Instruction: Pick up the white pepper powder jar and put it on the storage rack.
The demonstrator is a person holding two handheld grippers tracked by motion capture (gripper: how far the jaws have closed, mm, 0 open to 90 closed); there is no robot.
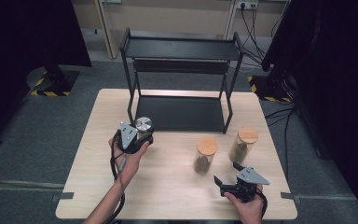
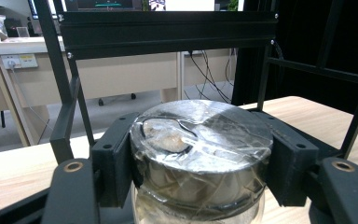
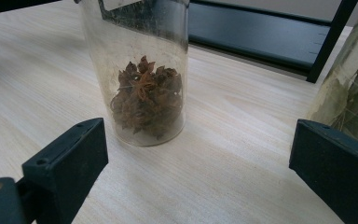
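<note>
You had the left gripper (image 1: 137,135) clamped on the metal-lid jar (image 2: 200,154), jaws pressed to both sides just under the lid, near the front left leg of the rack (image 1: 181,81). From the high view I couldn't tell whether the jar was lifted or resting on the table (image 1: 168,186).

The right gripper (image 1: 235,179) was spread wide with nothing in it, low at the table's near right. It faced the star anise jar (image 3: 142,74), with the second cork jar (image 1: 243,144) just beside its right jaw.

My guess: the step was shelving the metal-lid jar on the rack. To do that well:
- You needed to keep the jar upright; the grip sat high, so any tilt could let the body swing.
- You should have cleared the front leg and the upper shelf edge before going in.
- Set it flat on the lower shelf (image 1: 179,114) before releasing.
- The right gripper was best centred on the anise jar's body, not clipping its neighbour.
</note>
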